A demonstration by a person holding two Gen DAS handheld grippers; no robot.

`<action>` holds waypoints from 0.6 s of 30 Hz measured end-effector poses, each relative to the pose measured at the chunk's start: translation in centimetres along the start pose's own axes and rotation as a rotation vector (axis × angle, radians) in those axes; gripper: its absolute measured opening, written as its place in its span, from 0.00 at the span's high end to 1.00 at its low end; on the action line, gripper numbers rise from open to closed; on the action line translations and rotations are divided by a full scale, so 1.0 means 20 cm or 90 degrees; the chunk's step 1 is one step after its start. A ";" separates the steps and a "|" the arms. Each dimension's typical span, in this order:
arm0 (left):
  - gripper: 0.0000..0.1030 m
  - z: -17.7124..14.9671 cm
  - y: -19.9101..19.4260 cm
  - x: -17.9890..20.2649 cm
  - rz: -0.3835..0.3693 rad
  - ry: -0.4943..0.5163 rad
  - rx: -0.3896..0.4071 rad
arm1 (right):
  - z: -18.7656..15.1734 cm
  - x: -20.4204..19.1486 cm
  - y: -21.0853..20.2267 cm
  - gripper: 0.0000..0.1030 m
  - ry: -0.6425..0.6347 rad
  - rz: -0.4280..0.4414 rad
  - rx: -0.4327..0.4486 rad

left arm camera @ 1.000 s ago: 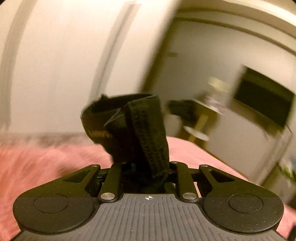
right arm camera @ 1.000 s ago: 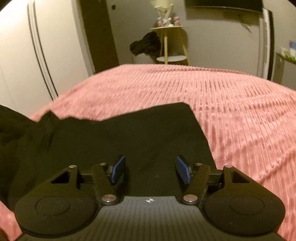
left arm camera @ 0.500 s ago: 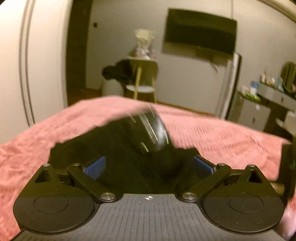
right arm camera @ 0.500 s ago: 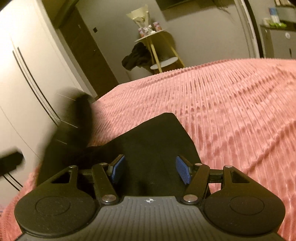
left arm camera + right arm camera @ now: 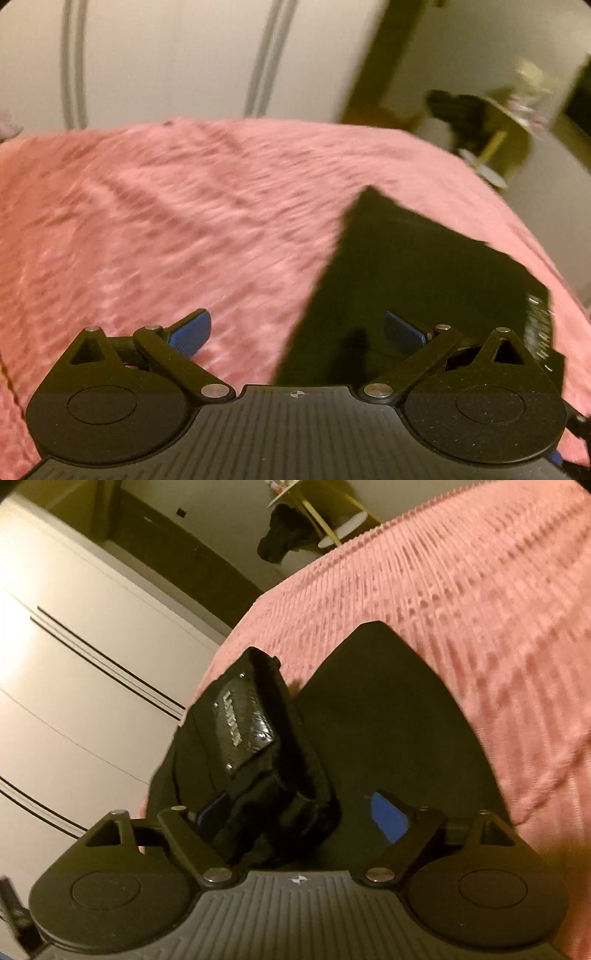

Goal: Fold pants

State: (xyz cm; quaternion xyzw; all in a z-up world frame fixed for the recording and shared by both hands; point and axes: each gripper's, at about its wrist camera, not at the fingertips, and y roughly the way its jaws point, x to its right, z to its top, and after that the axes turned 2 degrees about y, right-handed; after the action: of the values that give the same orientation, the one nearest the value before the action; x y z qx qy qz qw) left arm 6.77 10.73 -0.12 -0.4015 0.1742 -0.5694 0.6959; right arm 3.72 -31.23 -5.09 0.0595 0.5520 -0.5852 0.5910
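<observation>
The black pants (image 5: 413, 280) lie folded flat on the pink bedspread (image 5: 166, 221). My left gripper (image 5: 297, 328) is open and empty, low over the pants' left edge. In the right wrist view the pants (image 5: 399, 723) spread ahead, and their waistband with a shiny leather label (image 5: 243, 723) stands bunched up between my jaws. My right gripper (image 5: 299, 812) is open around that waistband; its left pad is partly hidden by the cloth.
White wardrobe doors (image 5: 74, 664) stand to the left of the bed. A small wooden side table (image 5: 314, 509) with dark clothing draped on it (image 5: 280, 535) stands beyond the bed's far corner. The bedspread (image 5: 461, 590) stretches to the right.
My left gripper let go of the waistband and opened wide, then swung left over the bedspread. My right gripper tilted and now has the waistband between its open jaws.
</observation>
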 end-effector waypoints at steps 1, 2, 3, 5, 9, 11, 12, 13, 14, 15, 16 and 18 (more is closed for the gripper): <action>0.00 0.01 0.02 0.00 0.007 -0.001 -0.005 | 0.01 0.00 0.03 0.17 0.004 0.005 -0.010; 0.00 0.00 0.06 0.01 0.009 0.003 -0.011 | 0.02 -0.01 0.05 0.17 0.006 0.007 -0.018; 0.00 -0.02 0.08 0.01 0.007 0.009 -0.015 | 0.03 0.00 0.07 0.17 0.008 0.007 -0.023; 0.00 -0.03 0.07 0.03 -0.004 0.026 -0.008 | 0.04 -0.01 0.12 0.16 0.013 0.010 -0.030; 0.00 -0.06 0.07 0.07 -0.035 0.041 -0.005 | 0.07 -0.02 0.20 0.16 0.040 0.024 -0.042; 0.00 -0.05 0.08 0.05 -0.039 0.025 -0.013 | 0.09 -0.03 0.23 0.33 0.044 0.026 -0.056; 0.00 -0.05 0.08 0.03 -0.041 0.014 -0.014 | 0.10 -0.03 0.24 0.40 0.046 0.016 -0.062; 0.00 -0.05 0.09 0.02 -0.045 0.004 -0.015 | 0.11 -0.02 0.24 0.44 0.044 0.012 -0.066; 0.00 -0.04 0.09 0.01 -0.050 -0.007 -0.015 | 0.12 -0.01 0.24 0.47 0.047 0.021 -0.071; 0.00 -0.04 0.08 0.00 -0.056 -0.015 -0.014 | 0.12 0.01 0.24 0.47 0.055 0.030 -0.077; 0.00 -0.04 0.08 -0.01 -0.061 -0.018 -0.013 | 0.13 0.02 0.24 0.47 0.069 0.040 -0.082; 0.00 -0.04 0.09 0.00 -0.066 -0.017 -0.014 | 0.14 0.04 0.25 0.44 0.087 0.052 -0.093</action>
State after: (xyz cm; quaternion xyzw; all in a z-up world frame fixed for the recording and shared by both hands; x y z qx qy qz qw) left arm 7.33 10.55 -2.08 -0.4253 0.1500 -0.5971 0.6633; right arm 8.97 -32.29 -7.53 0.0786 0.6292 -0.5133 0.5783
